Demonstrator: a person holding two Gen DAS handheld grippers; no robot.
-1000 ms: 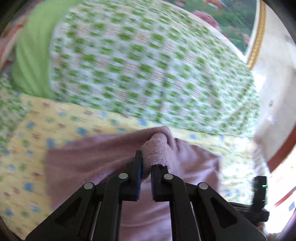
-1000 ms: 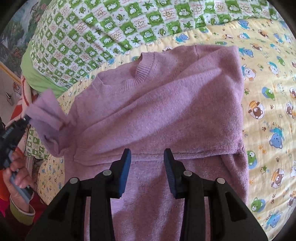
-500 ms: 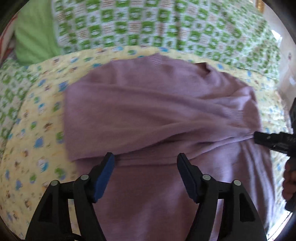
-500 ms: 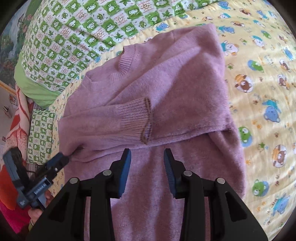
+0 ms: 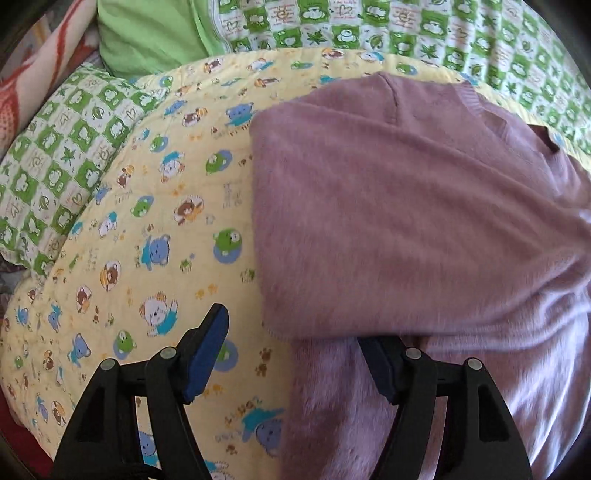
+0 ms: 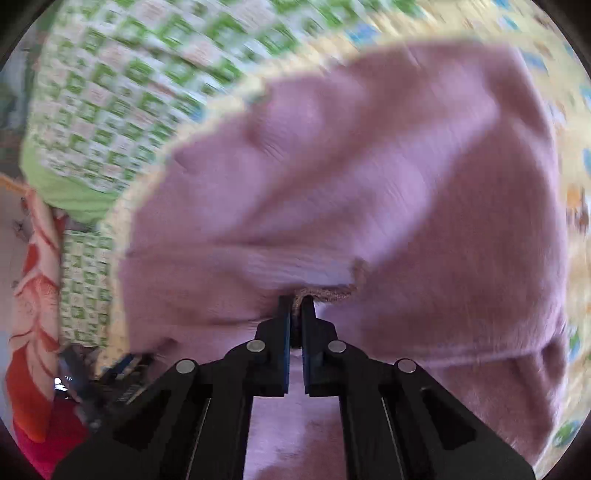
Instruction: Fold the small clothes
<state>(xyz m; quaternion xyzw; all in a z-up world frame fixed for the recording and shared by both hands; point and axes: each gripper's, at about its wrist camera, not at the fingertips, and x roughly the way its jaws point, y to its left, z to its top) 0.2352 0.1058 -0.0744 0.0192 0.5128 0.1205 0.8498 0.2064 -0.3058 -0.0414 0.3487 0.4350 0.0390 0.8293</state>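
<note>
Fingers of the right gripper (image 6: 295, 310), apart a moment ago, are now pinching the sweater's (image 5: 424, 206) cuff (image 6: 325, 293), while the left gripper (image 5: 295, 350) is standing spread, so another fold is starting.

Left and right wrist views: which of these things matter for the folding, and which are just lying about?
In the job:
purple sweater
right gripper, shut on the sweater's ribbed edge
left gripper, open at the sweater's side

Lying about:
yellow cartoon quilt under the sweater
green checked bedding
plain green pillow
</note>
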